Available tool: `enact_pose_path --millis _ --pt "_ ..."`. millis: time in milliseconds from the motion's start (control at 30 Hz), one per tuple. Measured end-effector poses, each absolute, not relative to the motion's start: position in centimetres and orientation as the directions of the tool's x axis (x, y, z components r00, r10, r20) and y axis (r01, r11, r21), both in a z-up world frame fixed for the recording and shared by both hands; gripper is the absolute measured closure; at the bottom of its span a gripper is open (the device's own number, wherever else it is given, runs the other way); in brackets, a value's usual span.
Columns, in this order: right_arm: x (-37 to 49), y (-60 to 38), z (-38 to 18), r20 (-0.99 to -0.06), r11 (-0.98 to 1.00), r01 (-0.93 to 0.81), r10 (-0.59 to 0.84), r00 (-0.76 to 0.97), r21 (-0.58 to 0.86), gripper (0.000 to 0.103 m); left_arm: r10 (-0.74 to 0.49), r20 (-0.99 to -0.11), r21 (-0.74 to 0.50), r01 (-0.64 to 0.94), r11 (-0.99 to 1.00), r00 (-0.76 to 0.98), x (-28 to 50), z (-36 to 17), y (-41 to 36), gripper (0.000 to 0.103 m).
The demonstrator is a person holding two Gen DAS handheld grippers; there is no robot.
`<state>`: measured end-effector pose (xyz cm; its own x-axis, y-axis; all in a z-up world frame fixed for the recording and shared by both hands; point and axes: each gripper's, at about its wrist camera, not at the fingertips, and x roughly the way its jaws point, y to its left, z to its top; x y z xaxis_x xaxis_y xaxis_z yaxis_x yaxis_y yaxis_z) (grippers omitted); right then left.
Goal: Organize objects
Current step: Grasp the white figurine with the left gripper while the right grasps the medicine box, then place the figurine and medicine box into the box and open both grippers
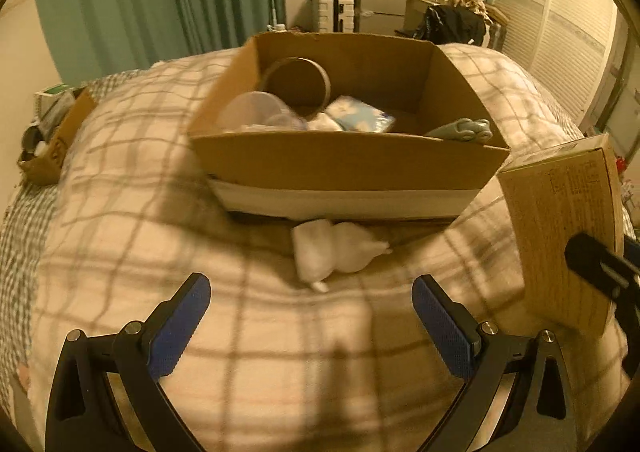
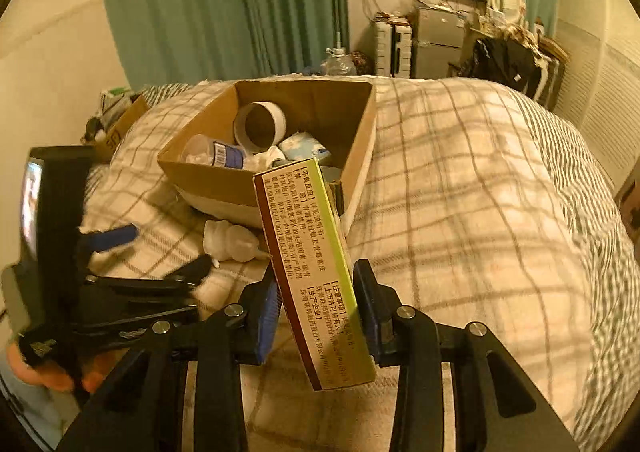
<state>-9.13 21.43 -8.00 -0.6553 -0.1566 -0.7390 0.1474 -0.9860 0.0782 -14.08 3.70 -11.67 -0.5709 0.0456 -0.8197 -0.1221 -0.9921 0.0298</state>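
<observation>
Printed medicine carton (image 2: 316, 280) is hanging tilted, clamped mid-air. White plastic pouch (image 1: 334, 250) is lying crumpled just before the open cardboard box (image 1: 344, 168).

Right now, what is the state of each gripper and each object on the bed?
left gripper: open, empty.
right gripper: shut on the medicine box, held tilted.
cardboard box: open-topped, partly filled.
tape roll: lying on its side inside the box.
white plastic bag: crumpled on the blanket.
</observation>
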Motion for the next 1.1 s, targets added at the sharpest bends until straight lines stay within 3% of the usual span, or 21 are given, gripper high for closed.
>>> enact_pose_path --millis 233,400,633,733,800,867,900,1100 --pt "-8.5 22.2 -7.9 -0.703 -0.980 0.132 -0.199 -0.683 0.149 0.069 0.037 -0.829 0.040 -0.126 -0.991 -0.558 -15.3 -13.6 4.6 0.000" --pt "-8.7 24.5 -6.3 -0.669 -0.988 0.068 -0.142 -0.729 0.135 0.073 0.047 -0.838 0.030 -0.131 -0.991 -0.544 -16.7 -14.5 5.0 0.000" --pt "-11.6 26.0 -7.4 -0.710 -0.992 0.026 -0.107 -0.696 0.124 0.074 0.058 -0.848 0.026 -0.150 -0.988 -0.527 -18.5 -15.4 5.9 0.001" --pt "-11.6 25.6 -7.9 -0.714 -0.992 0.033 -0.110 -0.691 0.121 0.074 0.066 -0.850 0.016 -0.151 -0.988 -0.523 -19.2 -16.2 6.0 0.008" --pt "-11.6 25.6 -8.0 -0.714 -0.993 0.034 -0.107 -0.692 0.115 0.074 0.075 -0.862 -0.001 -0.148 -0.989 -0.501 -19.7 -16.9 5.9 0.023" --pt "-11.6 25.6 -8.1 -0.715 -0.993 0.034 -0.105 -0.692 0.113 0.074 0.101 -0.875 -0.037 -0.142 -0.989 -0.474 -20.0 -17.5 5.5 0.026" --pt "-11.5 25.6 -8.1 -0.714 -0.993 0.031 -0.103 -0.692 0.113 0.074 0.099 -0.871 -0.036 -0.137 -0.990 -0.481 -19.9 -17.4 5.4 0.035" --pt "-10.6 25.4 -7.7 -0.706 -0.994 0.024 -0.096 -0.702 0.110 0.074 0.120 -0.855 -0.047 -0.156 -0.987 -0.504 -17.3 -15.7 4.9 0.035"
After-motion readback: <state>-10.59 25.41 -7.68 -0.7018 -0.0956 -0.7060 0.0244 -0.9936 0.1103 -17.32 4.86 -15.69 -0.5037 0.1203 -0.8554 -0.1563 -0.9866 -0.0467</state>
